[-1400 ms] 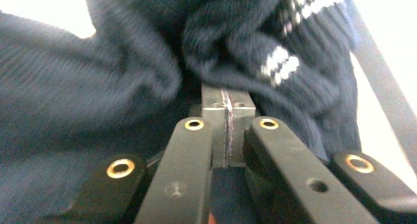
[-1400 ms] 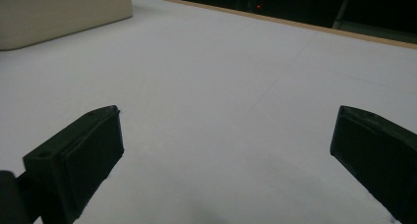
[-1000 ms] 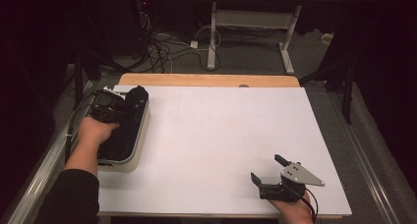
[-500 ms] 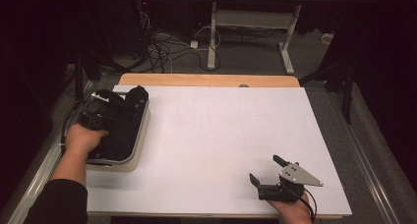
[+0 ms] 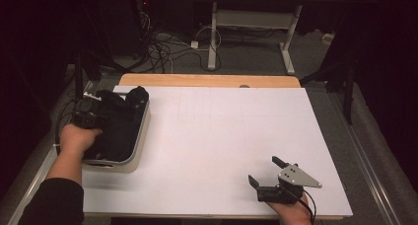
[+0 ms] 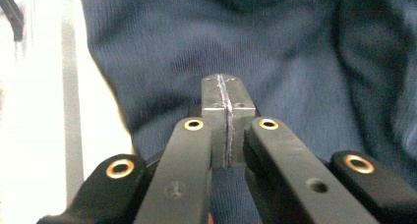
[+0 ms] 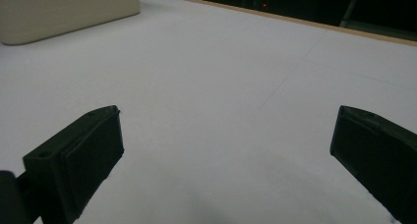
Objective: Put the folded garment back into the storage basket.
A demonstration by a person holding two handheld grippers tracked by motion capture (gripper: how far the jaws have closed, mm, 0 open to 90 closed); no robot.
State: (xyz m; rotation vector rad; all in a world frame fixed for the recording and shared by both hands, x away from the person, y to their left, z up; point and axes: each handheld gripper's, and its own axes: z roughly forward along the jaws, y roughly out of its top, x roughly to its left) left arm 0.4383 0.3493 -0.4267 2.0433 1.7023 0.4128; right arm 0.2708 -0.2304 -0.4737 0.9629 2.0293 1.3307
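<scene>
Two grippers: left gripper [image 6: 227, 130] clamped shut, pinching dark blue knit cloth [image 6: 255, 42] in the cream plastic bin [image 5: 140, 141]. Lift slowly, straight up, clearing the rim. Right gripper [image 7: 226, 155] rests wide open on white tabletop [image 5: 222, 131].

a white surface [image 5: 212, 136] with a wooden edge [image 5: 207, 80] at its far side; beyond it, tangled cables [image 5: 162, 47] on the floor and a desk frame [image 5: 251, 22].
</scene>
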